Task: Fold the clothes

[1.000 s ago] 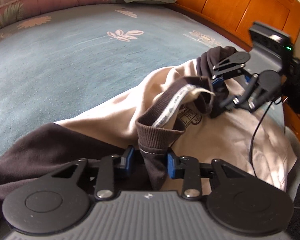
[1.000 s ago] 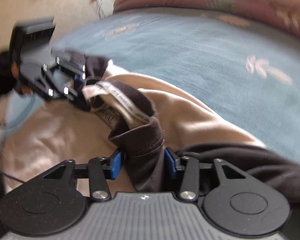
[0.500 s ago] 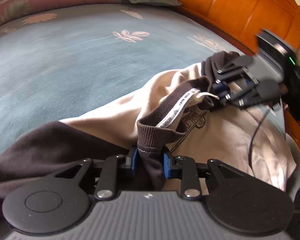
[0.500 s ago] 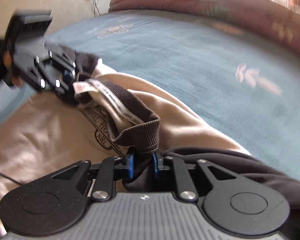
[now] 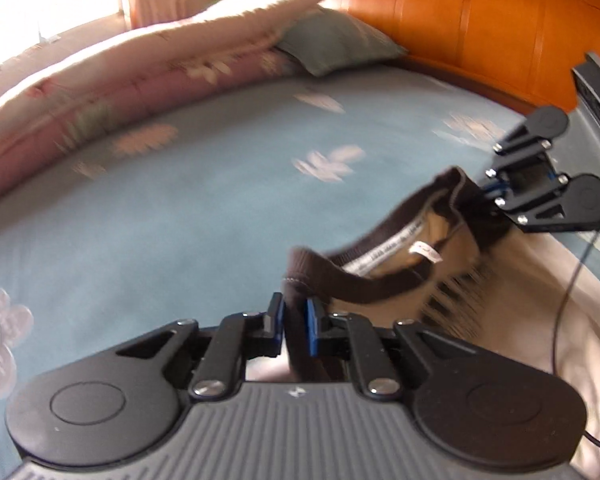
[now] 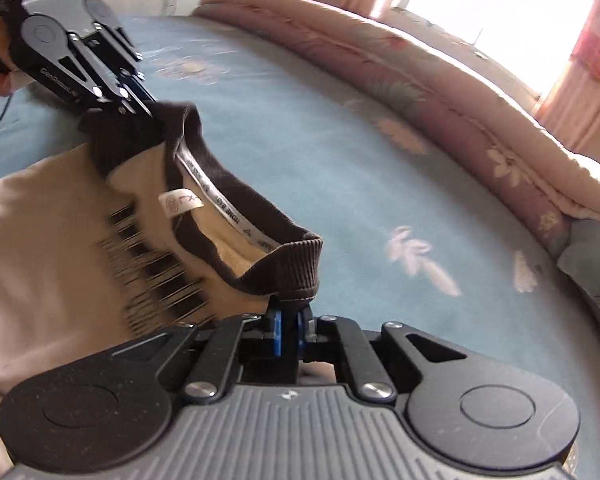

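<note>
A beige sweatshirt (image 5: 519, 280) with a dark brown ribbed collar (image 5: 379, 236) hangs between my two grippers above the bed. At the bottom of the left wrist view my left gripper (image 5: 294, 318) is shut on brown fabric at one end of the collar. The right gripper (image 5: 485, 194) pinches the other end at the far right. In the right wrist view the right gripper (image 6: 288, 330) is shut on the collar (image 6: 284, 264), the left gripper (image 6: 146, 106) grips at upper left, and the sweatshirt's body (image 6: 40, 240) drapes down, its print blurred.
A blue floral bed sheet (image 5: 180, 208) spreads beneath. A pink folded quilt (image 5: 120, 80) and a grey-green pillow (image 5: 335, 44) lie along the far side against an orange wooden headboard (image 5: 479, 20). A black cable (image 5: 563, 300) trails over the sweatshirt.
Both grippers have closed tight on the collar ends and risen, lifting the sweatshirt's neck off the bed. The collar is now stretched between them.
</note>
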Demonstrator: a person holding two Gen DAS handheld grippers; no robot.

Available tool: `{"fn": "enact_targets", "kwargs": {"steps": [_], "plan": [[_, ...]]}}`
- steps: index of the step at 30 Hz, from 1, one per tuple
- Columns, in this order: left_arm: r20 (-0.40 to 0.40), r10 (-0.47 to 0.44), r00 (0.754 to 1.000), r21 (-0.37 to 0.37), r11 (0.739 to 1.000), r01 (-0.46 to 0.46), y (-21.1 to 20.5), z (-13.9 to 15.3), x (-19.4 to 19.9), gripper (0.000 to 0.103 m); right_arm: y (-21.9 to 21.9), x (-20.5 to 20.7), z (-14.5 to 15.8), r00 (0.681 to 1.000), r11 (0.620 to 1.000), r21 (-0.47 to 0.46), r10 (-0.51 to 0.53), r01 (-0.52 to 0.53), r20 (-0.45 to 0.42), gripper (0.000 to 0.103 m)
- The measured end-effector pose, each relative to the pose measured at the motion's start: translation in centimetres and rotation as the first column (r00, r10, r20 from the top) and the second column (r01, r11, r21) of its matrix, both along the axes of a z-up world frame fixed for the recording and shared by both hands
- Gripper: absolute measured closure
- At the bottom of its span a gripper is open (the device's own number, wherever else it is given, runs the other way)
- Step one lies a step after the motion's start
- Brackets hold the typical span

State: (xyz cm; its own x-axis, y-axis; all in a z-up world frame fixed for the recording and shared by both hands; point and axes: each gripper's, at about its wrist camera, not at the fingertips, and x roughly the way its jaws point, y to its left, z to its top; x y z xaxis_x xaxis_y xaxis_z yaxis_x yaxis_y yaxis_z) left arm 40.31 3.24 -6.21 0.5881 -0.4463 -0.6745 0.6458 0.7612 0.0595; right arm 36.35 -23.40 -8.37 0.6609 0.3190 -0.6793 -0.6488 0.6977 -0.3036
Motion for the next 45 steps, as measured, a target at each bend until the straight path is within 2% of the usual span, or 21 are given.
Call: {"fn": "enact_targets", "kwargs": {"steps": [3,4,7,8,13,15,16,18,22,25,27,30,31,32,35,37,39,44,45], "plan": [[0.008,0.047,0.999,0.0,0.999,-0.047,-0.2,-0.5,3.5,0.1,0.1,3.5,0.0,0.999,0.999,0.005,-0.035,0.035,0.006,0.095],[-0.026,0.062,0.998,-0.006,0.998,-0.062,-0.1,-0.9,4.8,0.1,0.2,4.7,-0.2,0.999,0.999,0.005,-0.044,0.044,0.004,0.095],[-0.182,0.075,0.98,-0.101,0.99,-0.095,1.1,-2.6,7.4,0.098,0.5,7.9,-0.8,0.998,0.998,0.006,-0.066,0.066,-0.006,0.095],[-0.229,0.076,0.971,-0.136,0.985,-0.109,1.7,-3.2,7.8,0.097,0.5,8.0,-1.1,0.998,0.998,0.004,-0.06,0.06,-0.009,0.095],[-0.326,0.062,0.943,-0.21,0.968,-0.136,4.0,-5.3,7.7,0.094,0.4,6.1,-1.9,1.0,1.0,-0.011,-0.013,0.013,-0.015,0.095],[-0.348,0.033,0.937,-0.237,0.964,-0.122,4.3,-5.6,7.6,0.071,0.3,5.6,-2.2,1.0,1.0,-0.016,0.0,0.0,-0.028,0.095],[-0.359,0.018,0.933,-0.251,0.961,-0.115,4.4,-5.8,7.5,0.067,0.2,5.3,-2.3,0.999,1.0,-0.021,0.003,-0.004,-0.033,0.095],[-0.36,0.008,0.933,-0.206,0.975,-0.088,3.7,-6.2,7.4,0.059,0.1,4.8,-2.5,0.999,0.999,-0.032,0.008,-0.01,-0.041,0.095],[-0.36,-0.008,0.933,-0.102,0.994,-0.03,2.0,-7.1,7.2,0.059,-0.1,4.3,-2.4,0.999,1.0,-0.024,0.006,-0.007,-0.046,0.094],[-0.362,-0.021,0.932,-0.023,1.0,0.013,0.8,-7.8,7.0,0.061,-0.2,4.1,-2.4,0.999,1.0,-0.022,0.006,-0.007,-0.039,0.094],[-0.396,-0.013,0.918,-0.006,1.0,0.011,0.6,-7.6,7.1,0.063,-0.2,4.0,-2.4,0.999,1.0,-0.021,0.007,-0.008,-0.034,0.094],[-0.414,0.003,0.91,0.046,0.999,0.018,1.1,-7.1,7.4,0.062,-0.4,3.7,-2.4,0.999,1.0,-0.012,0.01,-0.011,-0.037,0.094],[-0.438,0.014,0.899,0.044,0.999,0.006,1.5,-7.0,7.7,0.063,-0.5,3.6,-2.4,0.999,1.0,-0.006,0.011,-0.012,-0.039,0.094],[-0.488,0.019,0.872,0.019,1.0,-0.011,2.3,-7.1,8.1,0.063,-0.6,3.5,-2.4,0.999,1.0,-0.004,0.011,-0.012,-0.039,0.094],[-0.626,0.025,0.779,-0.081,0.992,-0.097,4.5,-7.8,9.7,0.063,-0.7,3.5,-2.5,0.999,1.0,0.001,0.01,-0.01,-0.04,0.094],[-0.69,0.034,0.723,-0.14,0.974,-0.18,5.0,-8.8,10.7,0.064,-0.7,3.4,-2.6,0.999,1.0,0.005,0.009,-0.009,-0.041,0.094],[-0.712,0.0,0.702,-0.188,0.963,-0.191,4.6,-9.3,11.2,0.064,-0.7,3.4,-2.6,0.999,1.0,0.01,0.006,-0.006,-0.042,0.094],[-0.692,-0.036,0.721,-0.202,0.969,-0.145,2.2,-9.7,11.7,0.066,-0.8,3.3,-2.7,0.999,1.0,0.007,0.003,-0.003,-0.049,0.094],[-0.696,-0.03,0.718,-0.203,0.966,-0.157,2.3,-9.9,11.8,0.07,-0.9,3.4,-2.7,0.999,1.0,0.007,0.0,0.0,-0.052,0.094]]}}
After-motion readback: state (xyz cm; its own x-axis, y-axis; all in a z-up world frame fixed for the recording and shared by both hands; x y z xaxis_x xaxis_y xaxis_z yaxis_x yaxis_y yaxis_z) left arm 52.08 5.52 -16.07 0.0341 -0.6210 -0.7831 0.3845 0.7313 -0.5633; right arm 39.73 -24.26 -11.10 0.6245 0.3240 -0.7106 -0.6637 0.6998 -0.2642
